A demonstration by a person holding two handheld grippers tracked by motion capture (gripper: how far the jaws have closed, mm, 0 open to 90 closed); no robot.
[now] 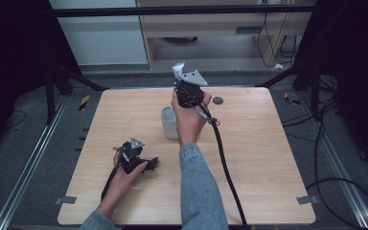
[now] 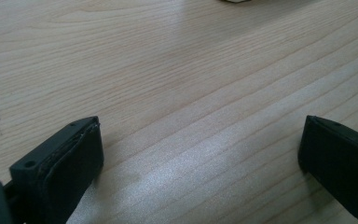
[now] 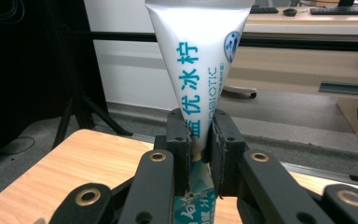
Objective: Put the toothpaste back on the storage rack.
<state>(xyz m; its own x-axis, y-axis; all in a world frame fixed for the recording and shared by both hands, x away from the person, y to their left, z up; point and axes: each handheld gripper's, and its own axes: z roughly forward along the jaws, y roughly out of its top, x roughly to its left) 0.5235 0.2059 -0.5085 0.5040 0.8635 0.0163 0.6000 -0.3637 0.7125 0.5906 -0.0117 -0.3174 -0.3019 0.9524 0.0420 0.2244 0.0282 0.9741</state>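
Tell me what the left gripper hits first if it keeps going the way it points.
Probably the bare wooden table: the open left gripper points low across it, with nothing between its jaws. Depth is unclear.

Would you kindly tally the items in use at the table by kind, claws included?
Claws: 2, the left claw open and the right claw shut on the tube
White tube: 1
White cup: 1
Total: 4

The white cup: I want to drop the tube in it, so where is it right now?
In the high view the white cup stands near the table's middle, just left of the right hand's wrist and below the raised right tool clamping the tube.
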